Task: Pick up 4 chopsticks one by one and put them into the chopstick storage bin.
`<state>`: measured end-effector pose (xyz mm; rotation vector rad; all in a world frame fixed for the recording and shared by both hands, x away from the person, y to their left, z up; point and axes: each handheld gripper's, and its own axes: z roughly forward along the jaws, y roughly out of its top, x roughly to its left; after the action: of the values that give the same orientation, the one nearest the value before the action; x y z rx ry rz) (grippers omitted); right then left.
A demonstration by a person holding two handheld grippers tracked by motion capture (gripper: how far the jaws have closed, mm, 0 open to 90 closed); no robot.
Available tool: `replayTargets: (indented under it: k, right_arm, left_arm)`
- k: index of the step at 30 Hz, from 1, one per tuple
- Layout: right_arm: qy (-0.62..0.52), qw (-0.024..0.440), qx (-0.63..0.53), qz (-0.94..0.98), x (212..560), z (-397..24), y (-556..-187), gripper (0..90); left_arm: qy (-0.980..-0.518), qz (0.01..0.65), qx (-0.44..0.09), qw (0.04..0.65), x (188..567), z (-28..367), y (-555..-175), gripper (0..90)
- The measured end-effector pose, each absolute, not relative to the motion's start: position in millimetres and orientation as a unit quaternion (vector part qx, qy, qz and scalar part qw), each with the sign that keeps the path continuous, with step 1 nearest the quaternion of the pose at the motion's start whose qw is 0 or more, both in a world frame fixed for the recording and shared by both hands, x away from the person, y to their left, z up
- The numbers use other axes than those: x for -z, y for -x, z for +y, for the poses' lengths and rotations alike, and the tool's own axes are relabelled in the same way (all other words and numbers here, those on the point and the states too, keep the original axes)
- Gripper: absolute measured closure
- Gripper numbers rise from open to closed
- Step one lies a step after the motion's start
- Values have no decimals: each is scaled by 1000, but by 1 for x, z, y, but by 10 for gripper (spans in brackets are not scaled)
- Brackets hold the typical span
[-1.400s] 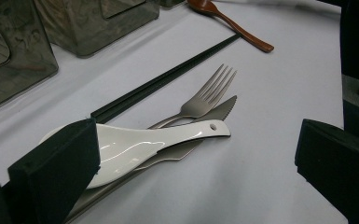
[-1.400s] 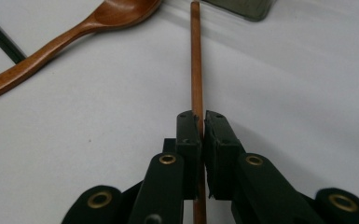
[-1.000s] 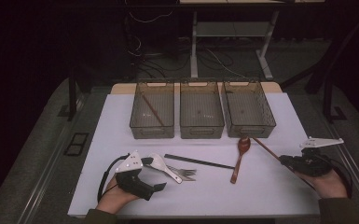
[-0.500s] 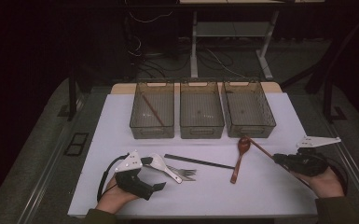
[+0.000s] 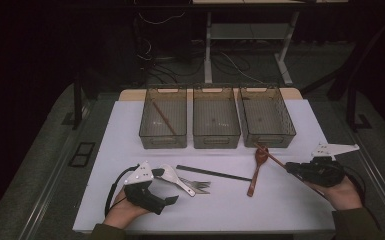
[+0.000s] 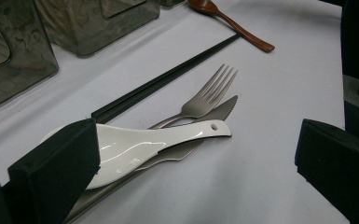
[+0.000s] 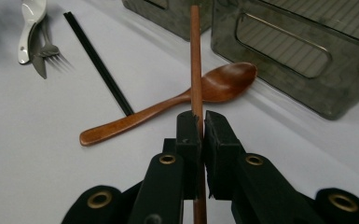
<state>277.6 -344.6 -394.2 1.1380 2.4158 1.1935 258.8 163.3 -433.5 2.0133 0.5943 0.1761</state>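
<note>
At 4 o'clock on the table (image 5: 130,130), gripping the brown stick (image 7: 195,56) by its near end with the right tongs (image 7: 201,122), clenched hard on the wood. Crossing just above the bowl of the wooden spoon (image 7: 168,105), far tip aimed toward 10 o'clock and close to the front wall of the right bin (image 5: 267,140). Judged as the carry of a sorting job: a like stick (image 5: 163,119) already lying in the left bin (image 5: 162,145) at 11 o'clock, so best taken there. Lift enough to clear the spoon and the bin rims before swinging across. Keep the grip firm, since a hold so near one end leaves a long lever that could twist or droop. Bring the far tip over the rim first, lower along the bin's length, then release low to avoid a bounce. Steer well above the black sticks (image 5: 212,173) at 6 o'clock. Right hand (image 5: 342,192) palm under the tool, forearm entering from 5 o'clock, tongs nearly level and pointing to 10 o'clock. Left tongs (image 5: 166,186) at 7 o'clock released, spread wide either side of the white spoon (image 6: 158,140), one pad right at its bowl, whether touching hard to tell. Lying on fork (image 6: 210,93) and knife (image 6: 219,112), that spoon. Left hand (image 5: 122,212) low on the table, pointing toward 3 o'clock.
</note>
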Motion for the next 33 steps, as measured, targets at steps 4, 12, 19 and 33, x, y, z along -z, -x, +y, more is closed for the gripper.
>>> replayTargets:
  k: [4, 12, 19, 33]
  right_arm:
    - [-377, 105, -414, 822, 392, -337, -280, 843]
    - [-360, 102, -425, 824, 385, -320, -286, 843]
    - [-350, 99, -433, 824, 379, -305, -294, 843]
    - [-331, 96, -444, 827, 370, -273, -310, 843]
  left_arm:
    - [-830, 246, -73, 495, 434, 163, -259, 0]
    - [-828, 248, -72, 497, 434, 164, -259, 0]
    - [-827, 248, -72, 498, 434, 164, -260, 0]
    - [-828, 249, -69, 498, 435, 163, -260, 0]
